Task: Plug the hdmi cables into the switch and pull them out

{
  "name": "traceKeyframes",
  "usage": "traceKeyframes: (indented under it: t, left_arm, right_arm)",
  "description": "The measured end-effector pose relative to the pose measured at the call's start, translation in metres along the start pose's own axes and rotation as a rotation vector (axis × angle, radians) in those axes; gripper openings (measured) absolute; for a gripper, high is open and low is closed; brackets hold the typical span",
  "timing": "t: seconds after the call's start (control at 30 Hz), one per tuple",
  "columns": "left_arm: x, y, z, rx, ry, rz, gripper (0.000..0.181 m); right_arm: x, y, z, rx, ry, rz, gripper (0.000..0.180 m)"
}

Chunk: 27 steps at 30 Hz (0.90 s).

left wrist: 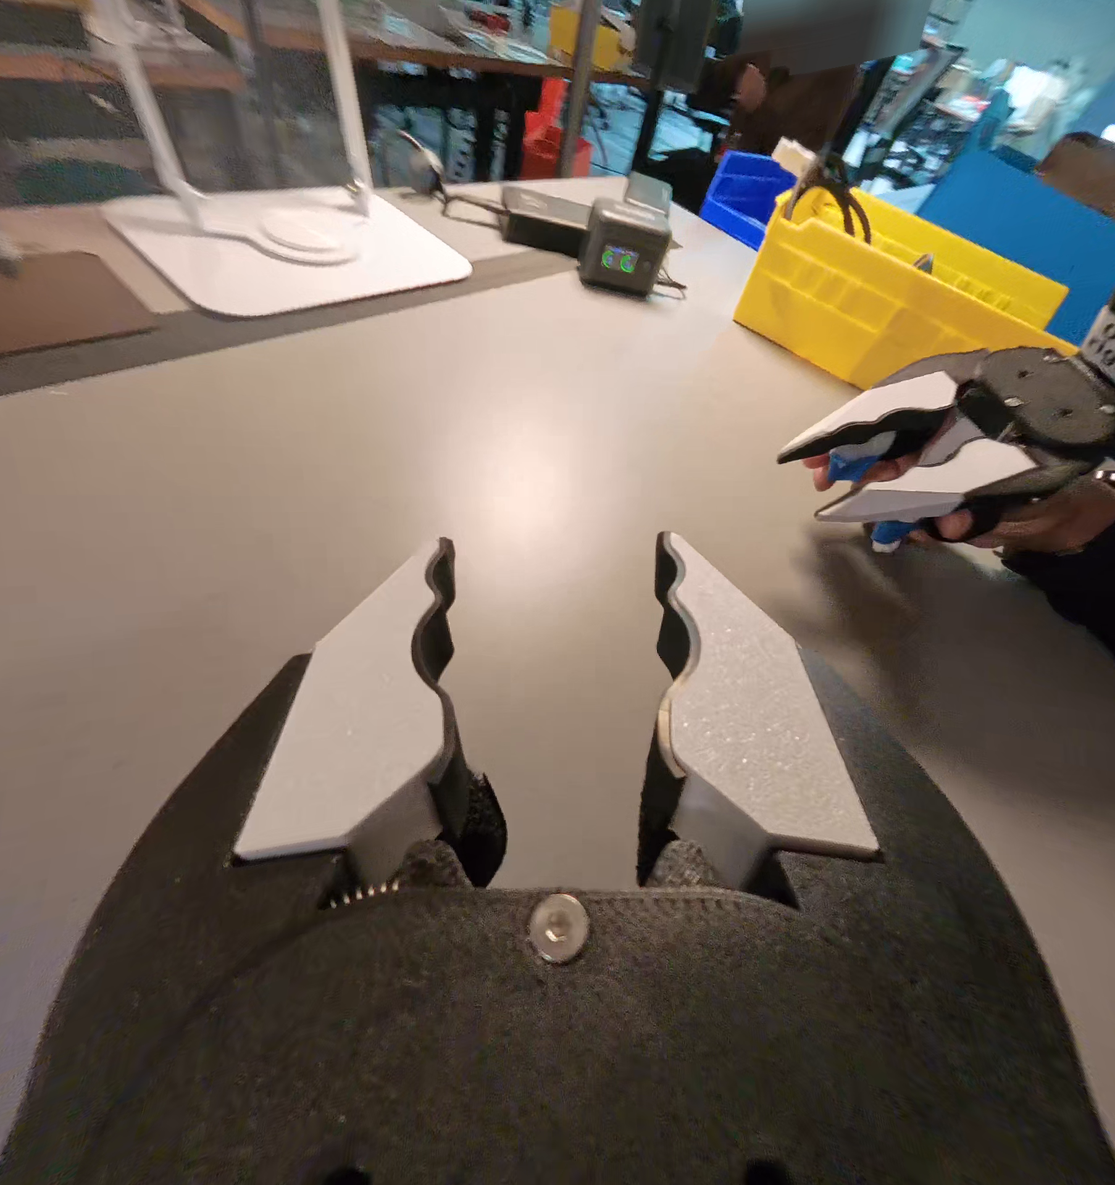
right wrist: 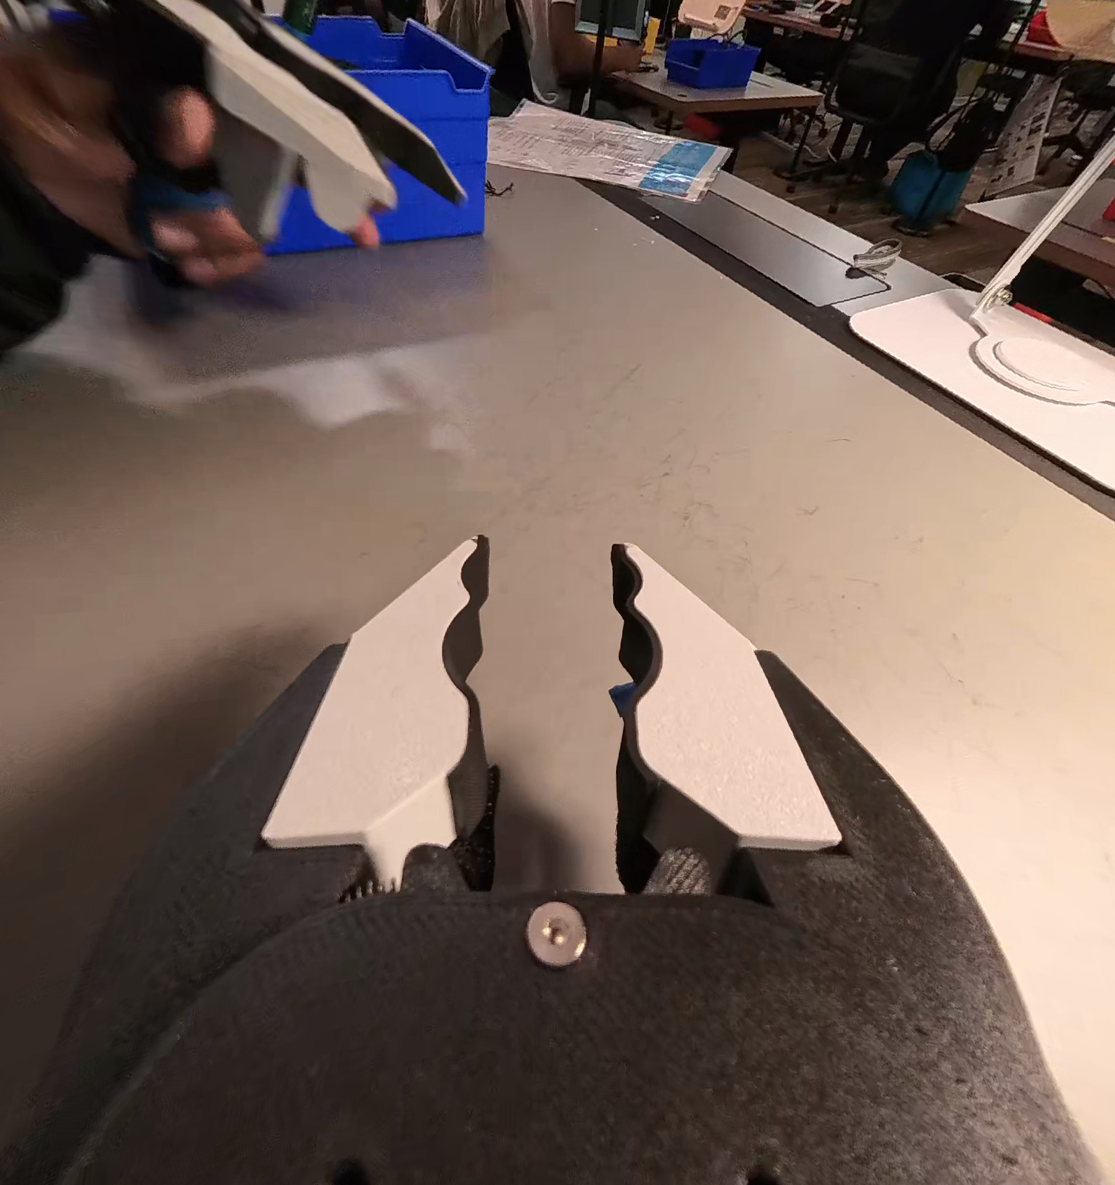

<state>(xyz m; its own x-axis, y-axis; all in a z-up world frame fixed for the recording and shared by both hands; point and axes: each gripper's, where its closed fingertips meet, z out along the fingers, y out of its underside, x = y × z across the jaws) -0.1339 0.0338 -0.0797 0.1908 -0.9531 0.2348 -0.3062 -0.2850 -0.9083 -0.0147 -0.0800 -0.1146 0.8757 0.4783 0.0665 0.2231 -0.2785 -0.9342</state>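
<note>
I see no HDMI switch in either view. A dark cable loop point(left wrist: 853, 211) sticks up out of a yellow bin point(left wrist: 863, 301) at the far right. My left gripper point(left wrist: 555, 544) is open and empty above the bare grey table point(left wrist: 349, 449). It also shows blurred at the top left of the right wrist view point(right wrist: 407, 192). My right gripper point(right wrist: 550, 545) is open and empty above the table point(right wrist: 670, 417). It also shows at the right of the left wrist view point(left wrist: 805, 484), held in a hand just above the table.
A white lamp base point(left wrist: 285, 256) stands at the back left, also seen in the right wrist view point(right wrist: 991, 385). A black box with a green display point(left wrist: 625, 256) and a flat dark box point(left wrist: 542, 211) sit behind. A blue bin point(right wrist: 414, 128) and a bagged paper sheet point(right wrist: 606, 154) lie at the far edge.
</note>
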Motion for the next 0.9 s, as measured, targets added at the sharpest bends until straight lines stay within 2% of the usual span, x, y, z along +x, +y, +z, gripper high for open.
traceKeyframes:
  t: [0.1,0.23,0.3,0.37,0.43,0.5,0.53,0.67,0.77,0.9]
  left_arm:
    - [-0.012,-0.014,-0.08,-0.036,-0.204,0.049,0.066]
    - [-0.078,-0.041,-0.197,-0.09,-0.563,0.083,0.067]
    - [-0.116,-0.029,-0.228,-0.193,-0.652,0.025,0.071]
    - [-0.14,-0.005,-0.226,-0.279,-0.586,-0.074,0.074]
    - [-0.145,0.019,-0.206,-0.337,-0.43,-0.139,0.079]
    - [-0.15,0.042,-0.196,-0.404,-0.357,-0.166,0.082]
    - [-0.15,0.041,-0.195,-0.377,-0.324,-0.177,0.085]
    - [-0.149,0.035,-0.211,-0.33,-0.294,-0.114,0.08]
    - [-0.139,0.055,-0.206,-0.433,-0.215,-0.057,0.075]
    - [-0.146,0.085,-0.197,-0.57,-0.206,-0.028,0.067]
  right_arm:
    - [-0.002,0.0,0.0,0.002,-0.013,0.001,0.04]
    - [-0.004,0.002,0.001,-0.013,-0.028,-0.005,0.04]
    - [-0.006,0.003,0.001,-0.022,-0.03,-0.017,0.04]
    - [-0.008,0.004,0.002,-0.03,-0.029,-0.035,0.04]
    - [-0.009,0.006,0.004,-0.046,-0.024,-0.049,0.04]
    - [-0.01,0.01,0.006,-0.07,-0.019,-0.064,0.04]
    - [-0.011,0.012,0.008,-0.084,-0.018,-0.075,0.04]
    - [-0.018,0.024,0.015,-0.164,-0.017,-0.15,0.04]
    - [-0.023,0.034,0.021,-0.232,-0.02,-0.224,0.041]
    - [-0.022,0.036,0.022,-0.241,-0.016,-0.228,0.041]
